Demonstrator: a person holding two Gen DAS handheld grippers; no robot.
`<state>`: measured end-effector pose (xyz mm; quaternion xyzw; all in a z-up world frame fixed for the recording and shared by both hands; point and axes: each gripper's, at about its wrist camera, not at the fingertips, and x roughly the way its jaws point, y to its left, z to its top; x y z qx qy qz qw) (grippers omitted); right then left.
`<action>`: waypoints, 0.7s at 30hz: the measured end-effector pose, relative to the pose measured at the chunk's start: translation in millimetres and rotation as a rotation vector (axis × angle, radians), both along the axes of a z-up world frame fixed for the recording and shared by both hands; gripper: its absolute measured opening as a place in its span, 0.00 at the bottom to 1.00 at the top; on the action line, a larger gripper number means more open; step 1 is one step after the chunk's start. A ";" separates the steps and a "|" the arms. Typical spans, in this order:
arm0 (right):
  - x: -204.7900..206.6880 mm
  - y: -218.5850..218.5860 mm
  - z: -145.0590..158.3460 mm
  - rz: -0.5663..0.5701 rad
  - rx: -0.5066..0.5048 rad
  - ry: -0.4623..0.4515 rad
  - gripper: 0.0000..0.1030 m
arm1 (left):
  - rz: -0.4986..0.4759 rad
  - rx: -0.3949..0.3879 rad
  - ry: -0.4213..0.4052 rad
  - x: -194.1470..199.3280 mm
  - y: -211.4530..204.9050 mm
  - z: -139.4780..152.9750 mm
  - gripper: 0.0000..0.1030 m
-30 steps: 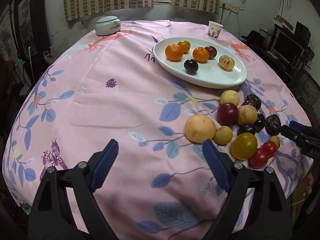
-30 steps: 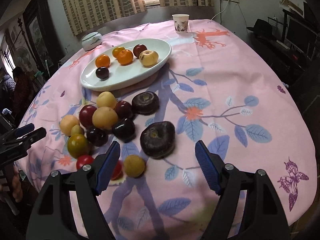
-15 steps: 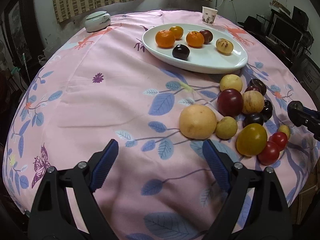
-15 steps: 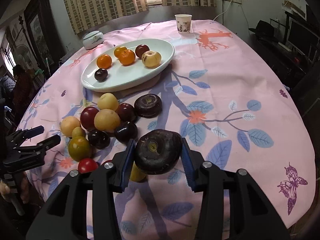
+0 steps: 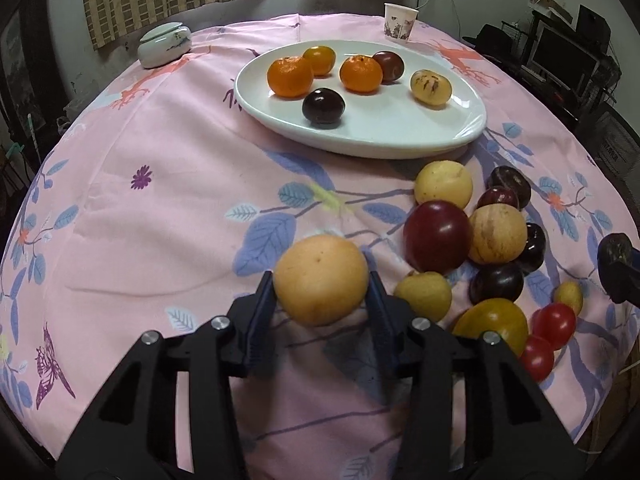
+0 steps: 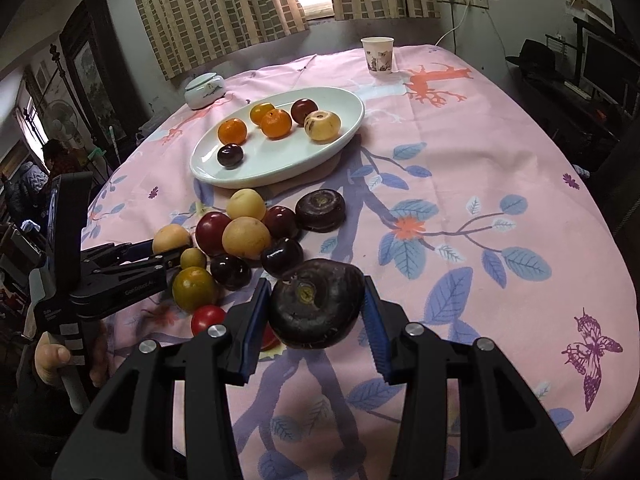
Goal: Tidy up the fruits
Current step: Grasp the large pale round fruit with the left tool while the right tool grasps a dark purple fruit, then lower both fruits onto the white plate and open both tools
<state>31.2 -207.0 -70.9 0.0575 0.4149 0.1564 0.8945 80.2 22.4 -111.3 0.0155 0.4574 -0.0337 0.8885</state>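
Observation:
A white oval plate [image 5: 400,148] at the back of the pink cloth holds three oranges, two dark plums and a pale striped fruit. In front of it lies a pile of plums, yellow fruits and small tomatoes [image 5: 556,324]. My left gripper [image 5: 320,282] is closing, its pads against the sides of a pale orange round fruit [image 5: 320,264] at the pile's left end. My right gripper [image 6: 316,292] is shut on a dark flat fruit [image 6: 320,308], held just above the cloth. A second dark flat fruit [image 6: 320,210] lies near the plate [image 6: 280,172].
A paper cup [image 5: 400,22] and a lidded ceramic jar [image 5: 164,46] stand at the table's far edge. A hand [image 6: 48,356] grips the left tool's handle at the table's left edge. Screens and shelves stand to the right of the table.
My left gripper moved forward to the pale orange fruit and closed around it. My right gripper closed on the dark flat fruit and raised it slightly off the cloth.

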 end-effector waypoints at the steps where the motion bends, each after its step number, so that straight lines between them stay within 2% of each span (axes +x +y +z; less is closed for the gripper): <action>1: -0.3 1.2 0.2 0.004 -0.001 0.000 0.44 | 0.002 -0.010 0.001 0.3 0.6 0.1 0.45; 6: -3.8 6.1 3.1 0.022 0.001 -0.013 0.44 | 0.000 -0.075 -0.006 -7.7 6.9 8.1 0.45; 21: 5.2 20.7 8.3 0.074 -0.016 -0.017 0.44 | -0.019 -0.073 -0.053 -20.7 6.2 35.0 0.45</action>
